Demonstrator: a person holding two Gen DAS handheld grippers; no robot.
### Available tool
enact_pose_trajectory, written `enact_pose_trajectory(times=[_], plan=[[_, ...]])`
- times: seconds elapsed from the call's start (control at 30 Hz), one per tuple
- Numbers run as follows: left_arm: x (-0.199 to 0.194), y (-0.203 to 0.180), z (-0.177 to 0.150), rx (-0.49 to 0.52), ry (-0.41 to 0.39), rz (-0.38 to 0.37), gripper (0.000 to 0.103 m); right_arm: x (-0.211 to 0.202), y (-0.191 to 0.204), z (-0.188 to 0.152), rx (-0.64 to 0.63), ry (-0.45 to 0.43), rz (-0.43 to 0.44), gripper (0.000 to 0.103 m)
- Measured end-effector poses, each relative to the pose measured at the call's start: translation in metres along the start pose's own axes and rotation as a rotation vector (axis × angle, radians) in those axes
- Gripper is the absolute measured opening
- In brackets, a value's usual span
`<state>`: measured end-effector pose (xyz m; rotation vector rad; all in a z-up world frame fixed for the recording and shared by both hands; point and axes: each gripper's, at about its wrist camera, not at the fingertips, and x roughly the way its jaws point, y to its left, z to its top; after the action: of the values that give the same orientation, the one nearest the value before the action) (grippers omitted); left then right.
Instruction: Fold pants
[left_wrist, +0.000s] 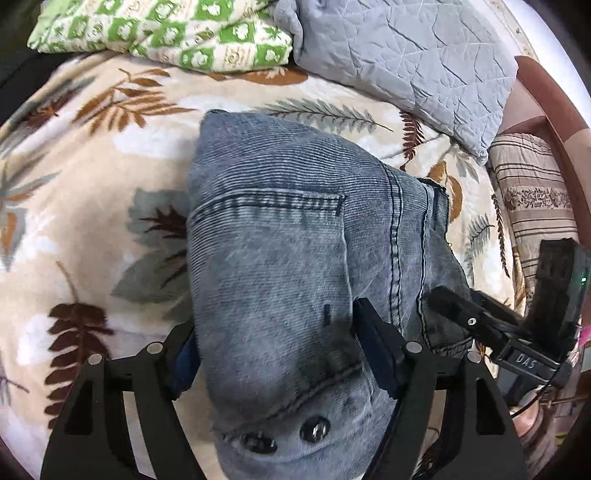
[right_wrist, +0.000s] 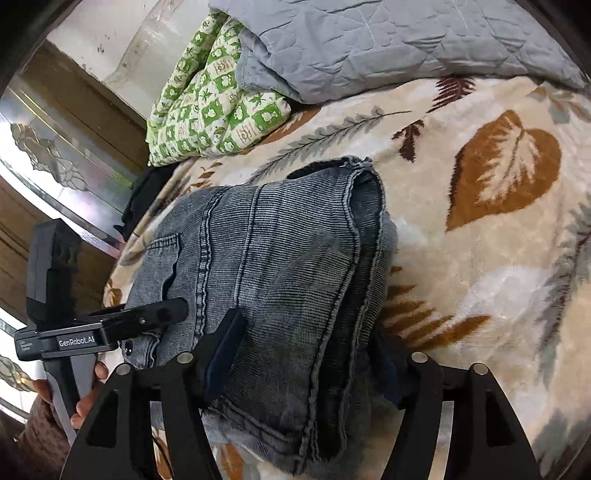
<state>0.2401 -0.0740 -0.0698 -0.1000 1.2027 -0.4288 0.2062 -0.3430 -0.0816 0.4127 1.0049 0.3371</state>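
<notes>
Holding folded pants (left_wrist: 280, 236) between wide fingers (left_wrist: 373, 343) on the bed (left_wrist: 92, 155), likely finishing, needing letting go next.

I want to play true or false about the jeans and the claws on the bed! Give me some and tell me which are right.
1. The jeans are folded into a thick bundle. True.
2. The jeans lie on a plain white sheet. False: they lie on a cream blanket with a leaf pattern.
3. Both claws have the jeans between their fingers: the left claw and the right claw. True.
4. The green checked cloth is on top of the jeans. False: it lies apart from them, farther back on the bed, beside the grey quilt.
5. The jeans are bright red. False: they are faded blue-grey.
</notes>
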Motion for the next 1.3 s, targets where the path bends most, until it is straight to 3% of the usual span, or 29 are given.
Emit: enact_pose_trajectory(times=[0.03,0.17,0.23,0.33,0.4,0.57,0.67,1.07,1.3], plan=[[-0.008,-0.001,-0.004,0.001,-0.027,0.031,0.076,-0.004,0.002,0.000,-0.006,-0.002,-0.014,0.069],[-0.039,-0.009,-0.023,0.023,-0.169,0.136,0.077,-0.030,0.021,-0.009,-0.044,-0.006,-0.184,0.093],[-0.053,-0.014,-0.038,0.033,-0.234,0.191,0.084,-0.045,0.029,-0.019,-0.050,-0.009,-0.288,0.103],[-0.069,-0.016,-0.074,0.005,-0.284,0.205,0.086,-0.058,0.037,-0.040,-0.056,0.056,-0.421,0.103],[-0.077,-0.020,-0.098,0.022,-0.322,0.208,0.086,-0.070,0.044,-0.058,-0.077,0.042,-0.465,0.103],[-0.087,-0.040,-0.136,0.104,-0.316,0.370,0.086,-0.106,0.071,-0.104,-0.146,-0.059,-0.546,0.103],[-0.091,-0.044,-0.149,0.123,-0.282,0.341,0.086,-0.123,0.085,-0.121,-0.167,-0.110,-0.565,0.103],[-0.116,-0.054,-0.178,0.107,-0.295,0.232,0.086,-0.147,0.101,-0.153,-0.164,-0.176,-0.587,0.103],[-0.116,-0.070,-0.181,0.160,-0.290,0.234,0.086,-0.150,0.096,-0.155,-0.140,-0.180,-0.592,0.103]])
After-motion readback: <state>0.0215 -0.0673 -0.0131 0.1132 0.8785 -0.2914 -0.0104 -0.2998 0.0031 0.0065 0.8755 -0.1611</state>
